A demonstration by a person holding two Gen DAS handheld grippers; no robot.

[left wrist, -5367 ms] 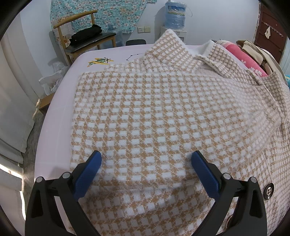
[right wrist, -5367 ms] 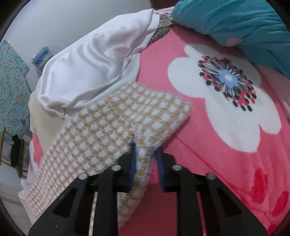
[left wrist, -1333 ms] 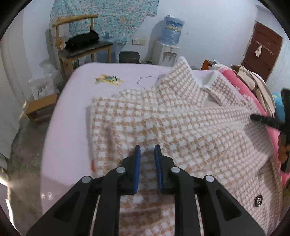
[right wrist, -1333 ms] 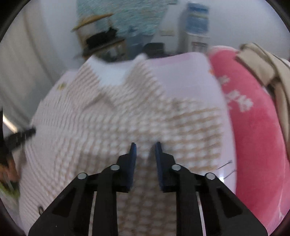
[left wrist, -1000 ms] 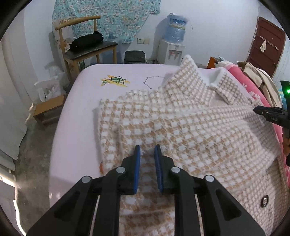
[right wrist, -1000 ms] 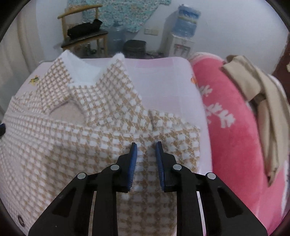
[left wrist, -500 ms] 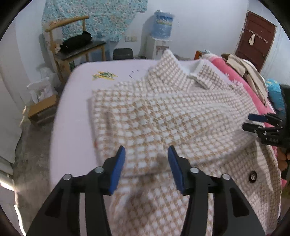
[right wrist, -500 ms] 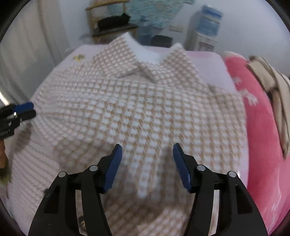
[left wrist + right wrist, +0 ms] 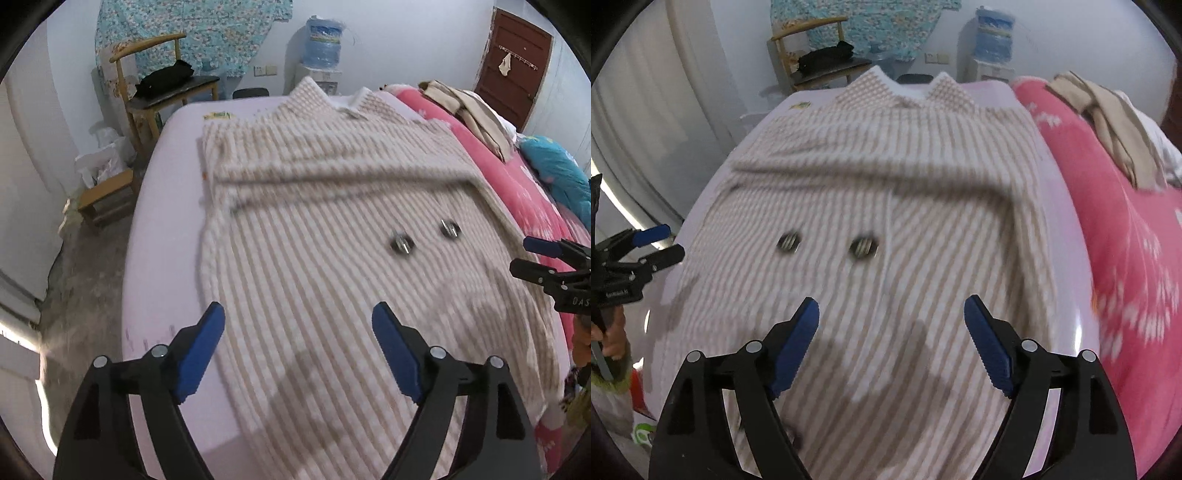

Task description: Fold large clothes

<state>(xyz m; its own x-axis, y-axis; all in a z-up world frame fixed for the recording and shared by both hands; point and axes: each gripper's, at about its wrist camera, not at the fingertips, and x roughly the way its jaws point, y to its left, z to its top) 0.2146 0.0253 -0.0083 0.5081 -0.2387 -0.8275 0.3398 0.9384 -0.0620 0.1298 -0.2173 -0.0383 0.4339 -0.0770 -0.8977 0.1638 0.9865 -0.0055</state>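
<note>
A large tan-and-white checked coat [image 9: 332,229] lies spread on the bed, collar at the far end, both sleeves folded across its chest, two dark buttons [image 9: 400,245] showing. It also fills the right wrist view [image 9: 886,221], blurred by motion. My left gripper [image 9: 299,350] is open and empty above the coat's lower left part. My right gripper [image 9: 892,339] is open and empty above the coat's lower middle. Each gripper shows at the edge of the other's view: the right gripper [image 9: 543,258] and the left gripper [image 9: 646,243].
The bed's pale lilac sheet [image 9: 162,229] shows left of the coat. A pink flowered blanket [image 9: 1126,258] with beige clothes [image 9: 1115,122] lies on the right. A wooden chair [image 9: 162,88], a low stool [image 9: 107,195] and a water dispenser [image 9: 323,55] stand beyond the bed.
Both grippers held the sleeves, laid them across the coat and let go. They have opened wider and pulled back towards the coat's lower part, so the buttons now show.
</note>
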